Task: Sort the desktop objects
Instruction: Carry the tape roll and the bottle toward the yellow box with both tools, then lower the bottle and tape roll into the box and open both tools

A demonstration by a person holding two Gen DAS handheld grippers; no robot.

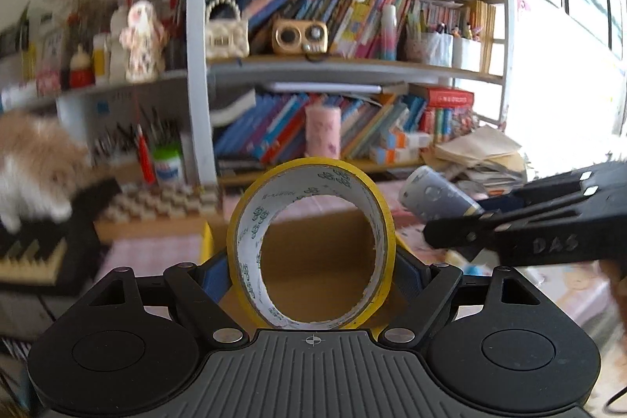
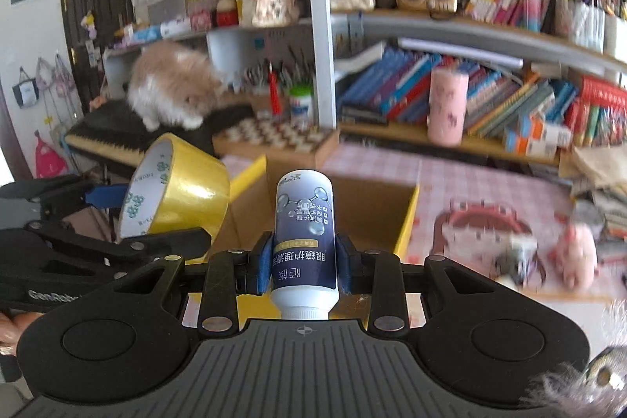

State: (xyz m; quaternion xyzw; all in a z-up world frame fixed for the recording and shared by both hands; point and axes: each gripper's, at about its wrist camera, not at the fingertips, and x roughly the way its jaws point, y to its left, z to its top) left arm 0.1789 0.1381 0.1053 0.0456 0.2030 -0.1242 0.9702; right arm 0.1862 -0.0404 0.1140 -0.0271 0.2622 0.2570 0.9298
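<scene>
- Gripped in the right gripper (image 2: 303, 267), blue pads closed on its sides, a small navy-and-white bottle (image 2: 305, 241) hangs cap towards the camera, above the open cardboard box (image 2: 376, 214).
- Bottle judged light, stiff, smooth plastic, so slippery; its mid-body hold suits it.
- Left gripper (image 1: 311, 273) clamps a yellow tape roll (image 1: 311, 245) across its width, also over the box.
- Roll judged light and rigid; outer faces grip best.
- Bottle's label is Chinese, upside down; "DAS" is embossed on the right gripper's finger, seen from the left view.
</scene>
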